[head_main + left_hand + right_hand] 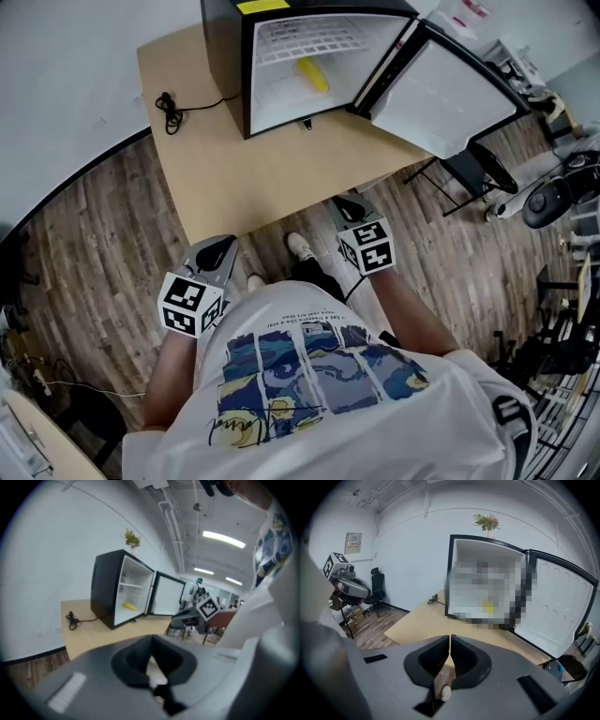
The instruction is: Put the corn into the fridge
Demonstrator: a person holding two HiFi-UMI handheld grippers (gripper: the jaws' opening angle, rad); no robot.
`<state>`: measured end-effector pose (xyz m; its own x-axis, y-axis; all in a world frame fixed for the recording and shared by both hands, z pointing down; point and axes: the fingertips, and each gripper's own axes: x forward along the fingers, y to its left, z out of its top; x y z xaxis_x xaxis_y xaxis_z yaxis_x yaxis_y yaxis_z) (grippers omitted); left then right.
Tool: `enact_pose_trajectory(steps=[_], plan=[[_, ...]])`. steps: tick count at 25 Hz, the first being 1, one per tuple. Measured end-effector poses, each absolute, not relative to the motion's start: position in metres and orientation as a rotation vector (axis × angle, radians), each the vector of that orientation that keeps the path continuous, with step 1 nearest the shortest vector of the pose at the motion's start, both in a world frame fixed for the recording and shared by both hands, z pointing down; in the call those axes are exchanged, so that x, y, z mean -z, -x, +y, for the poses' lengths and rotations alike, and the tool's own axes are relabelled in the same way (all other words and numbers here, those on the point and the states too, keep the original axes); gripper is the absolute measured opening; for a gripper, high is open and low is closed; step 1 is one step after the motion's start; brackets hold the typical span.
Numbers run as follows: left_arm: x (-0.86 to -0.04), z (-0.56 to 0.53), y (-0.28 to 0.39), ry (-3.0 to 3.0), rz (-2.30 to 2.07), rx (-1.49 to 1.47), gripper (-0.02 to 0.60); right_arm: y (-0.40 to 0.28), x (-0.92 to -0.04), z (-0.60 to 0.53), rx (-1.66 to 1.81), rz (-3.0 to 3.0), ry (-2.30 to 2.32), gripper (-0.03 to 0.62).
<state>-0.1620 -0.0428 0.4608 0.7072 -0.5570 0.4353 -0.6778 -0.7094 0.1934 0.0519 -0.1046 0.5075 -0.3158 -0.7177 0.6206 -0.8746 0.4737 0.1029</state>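
As small yellow corn (pixel 313 74) lies slantwise inside the open fridge (pixel 225 66), left tongs (pixel 217 253), right tongs (pixel 349 208) closed, empty.

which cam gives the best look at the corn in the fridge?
Head view: the corn lies in plain sight inside the open fridge, its whole length visible. The left gripper view shows the corn small and distant. The right gripper view has that spot blurred, leaving only a yellow patch.
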Motion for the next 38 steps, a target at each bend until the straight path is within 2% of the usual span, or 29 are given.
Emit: enact_pose_trajectory(steps=[38], plan=[[-0.466, -0.036, 0.163, -2.556, -0.981, -0.507, 0.009, -0.032, -0.505, -0.101, -0.34, -2.194, -1.232, 0.011]])
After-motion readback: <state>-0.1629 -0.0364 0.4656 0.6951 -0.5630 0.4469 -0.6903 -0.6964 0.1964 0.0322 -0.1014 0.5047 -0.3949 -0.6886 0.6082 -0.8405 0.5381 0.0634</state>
